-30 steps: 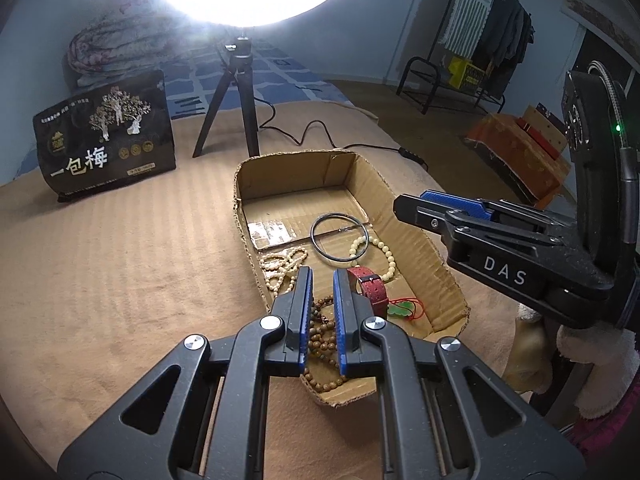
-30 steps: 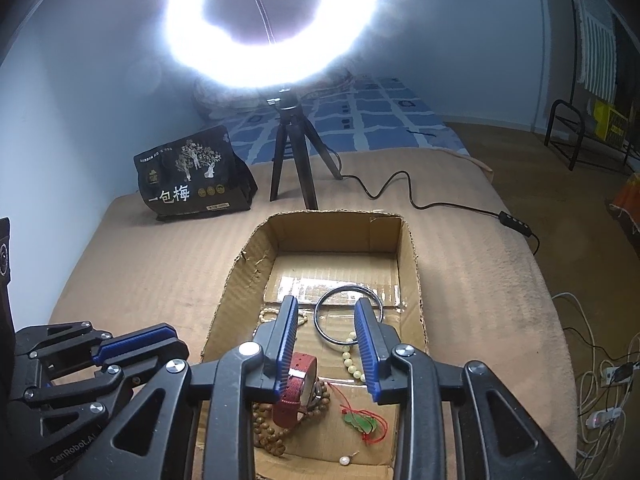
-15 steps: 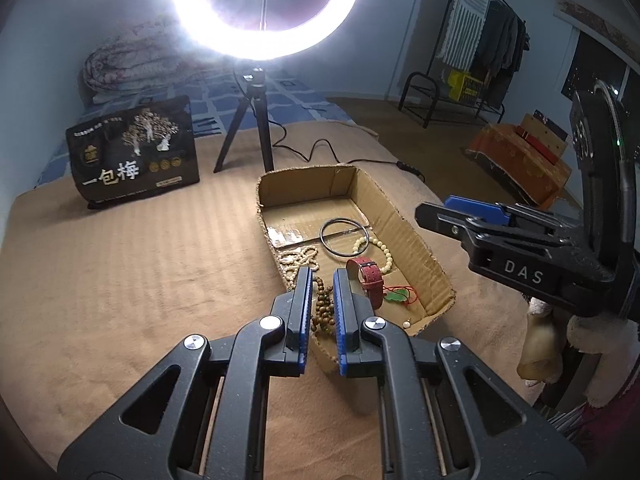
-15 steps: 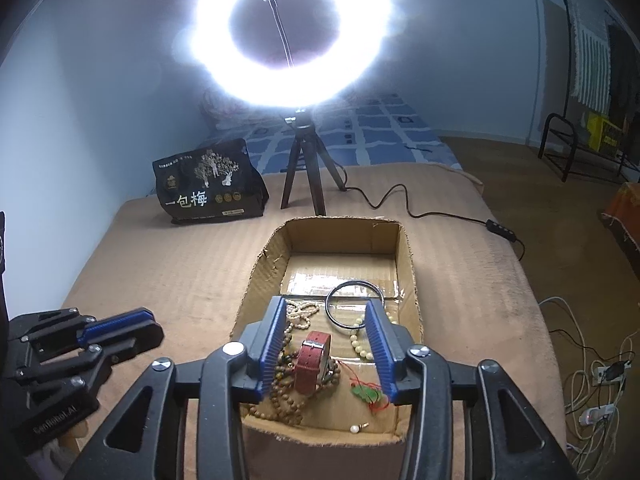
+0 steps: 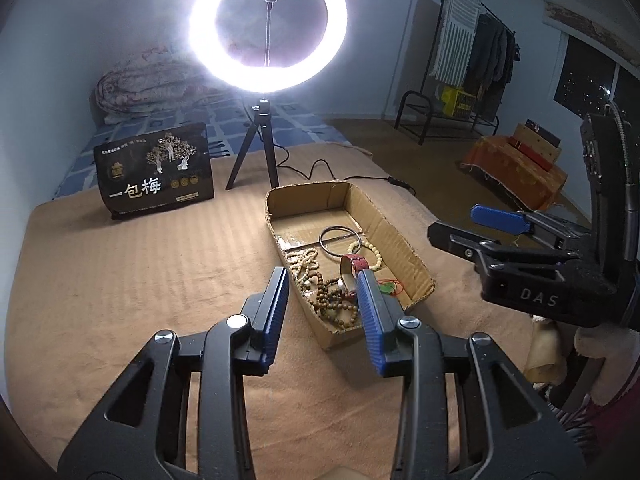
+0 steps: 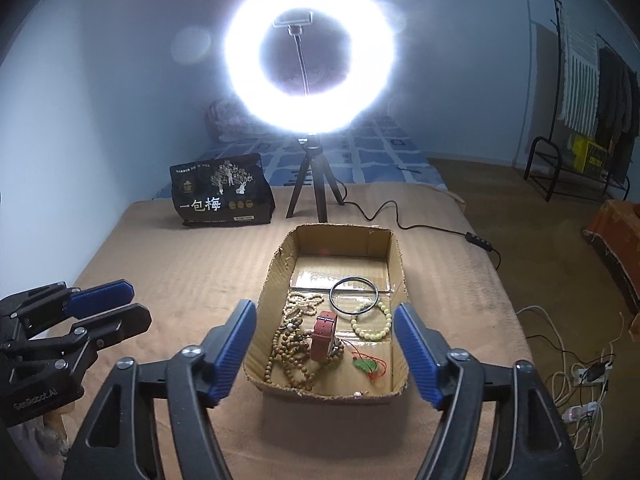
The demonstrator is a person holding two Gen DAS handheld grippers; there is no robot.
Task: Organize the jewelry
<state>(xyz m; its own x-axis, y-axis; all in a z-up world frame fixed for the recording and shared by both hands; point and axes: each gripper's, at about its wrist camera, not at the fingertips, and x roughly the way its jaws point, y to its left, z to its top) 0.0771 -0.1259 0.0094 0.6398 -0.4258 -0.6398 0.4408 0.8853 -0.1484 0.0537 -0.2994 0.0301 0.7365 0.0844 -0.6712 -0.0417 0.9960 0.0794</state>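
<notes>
Left view: the left gripper (image 5: 322,312) is opening its fingers, holding nothing; it has pulled back from the brown cardboard box (image 5: 412,258).
Right view: the right gripper (image 6: 324,350) is opening wide, empty; red strap watch (image 6: 323,334) and wooden bead strings (image 6: 290,354) are lying inside the box.
Meaning: the sorting looks finished.

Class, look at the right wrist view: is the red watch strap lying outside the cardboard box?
No, the red watch strap sits inside the cardboard box.

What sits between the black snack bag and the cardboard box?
Only bare tan blanket lies between the black bag and the cardboard box; the right wrist view shows it.
</notes>
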